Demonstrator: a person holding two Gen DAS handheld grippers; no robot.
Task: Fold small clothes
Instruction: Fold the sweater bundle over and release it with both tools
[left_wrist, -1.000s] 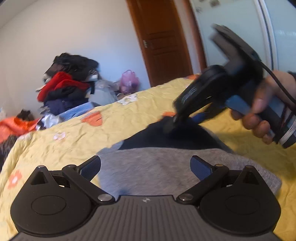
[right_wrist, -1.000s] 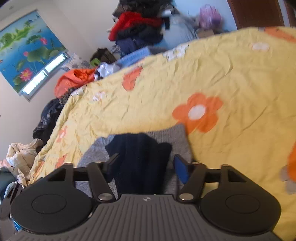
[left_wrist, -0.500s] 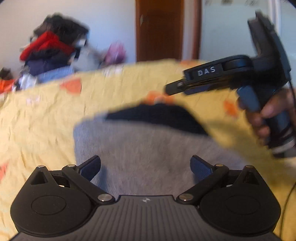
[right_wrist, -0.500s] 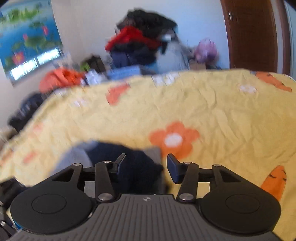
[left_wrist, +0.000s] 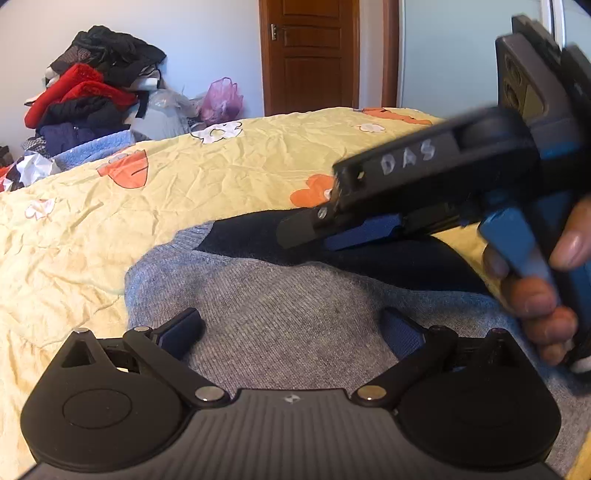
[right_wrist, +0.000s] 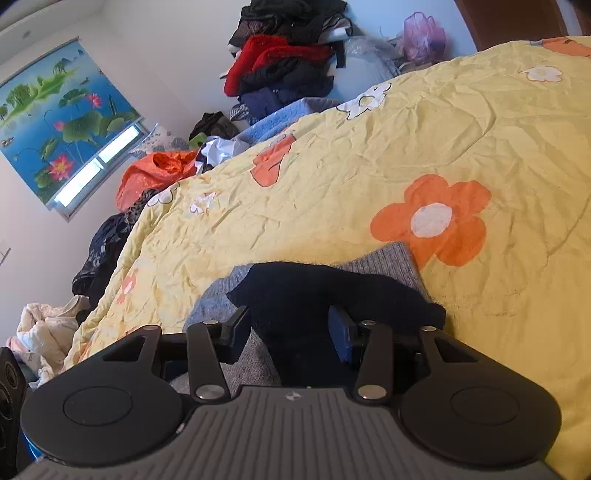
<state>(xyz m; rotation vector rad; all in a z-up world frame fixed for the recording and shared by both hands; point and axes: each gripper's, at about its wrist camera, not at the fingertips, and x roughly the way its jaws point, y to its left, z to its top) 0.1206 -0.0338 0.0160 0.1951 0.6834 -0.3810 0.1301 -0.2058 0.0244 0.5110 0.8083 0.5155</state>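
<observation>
A grey sweater (left_wrist: 295, 317) lies on the bed (left_wrist: 184, 192), on a yellow cover with orange flowers. A dark blue part (right_wrist: 317, 295) of the sweater is folded over on top of the grey.

The left gripper (left_wrist: 291, 328) is just over the grey part. Its fingers (left_wrist: 181, 328) are wide apart and hold nothing.

The right gripper (right_wrist: 288, 328) is over the dark blue part. A hand (left_wrist: 539, 295) holds its handle. Its fingers (right_wrist: 341, 334) have just been closing a little, with the dark cloth between them. They are still partly apart and do not seem to squeeze it. In the left view the right gripper looks blurry, and its tip is close above the dark cloth.

Past the bed there is a pile of clothes (left_wrist: 88, 88), red and black and blue. A pink bag (left_wrist: 221, 98) sits next to it. A brown door (left_wrist: 310, 55) is behind. A picture of water flowers (right_wrist: 59, 122) hangs on the wall.
</observation>
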